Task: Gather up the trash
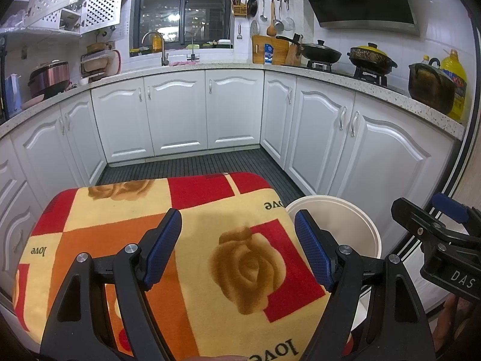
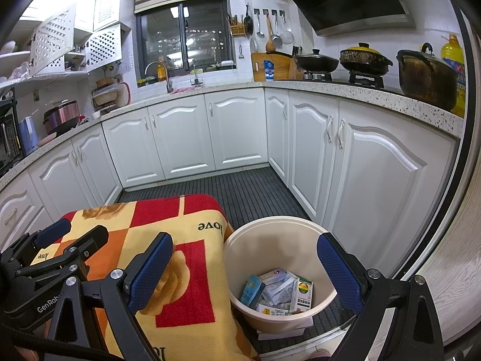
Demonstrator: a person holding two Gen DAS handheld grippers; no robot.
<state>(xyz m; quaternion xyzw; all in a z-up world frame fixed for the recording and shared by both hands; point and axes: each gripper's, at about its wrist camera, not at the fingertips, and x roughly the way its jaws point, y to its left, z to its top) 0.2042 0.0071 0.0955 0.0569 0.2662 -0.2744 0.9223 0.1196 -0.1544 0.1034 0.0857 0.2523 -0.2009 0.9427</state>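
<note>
A cream round bin (image 2: 240,240) stands on the dark floor beside a low table covered with a red, orange and yellow rose cloth (image 2: 168,219). Several small cartons and papers (image 2: 279,294) lie in the bin's bottom. My right gripper (image 2: 246,270) is open and empty, held above the bin's left rim. My left gripper (image 1: 239,248) is open and empty over the cloth (image 1: 150,204); no trash shows on the cloth. The bin's rim (image 1: 330,201) shows at the right in the left wrist view, and the right gripper (image 1: 445,225) beyond it.
White cabinet doors (image 2: 375,174) and a speckled counter (image 2: 360,90) wrap around the far side and right. Pots and a wok (image 2: 315,60) sit on the stove. A dark ribbed floor mat (image 2: 246,189) lies between table and cabinets.
</note>
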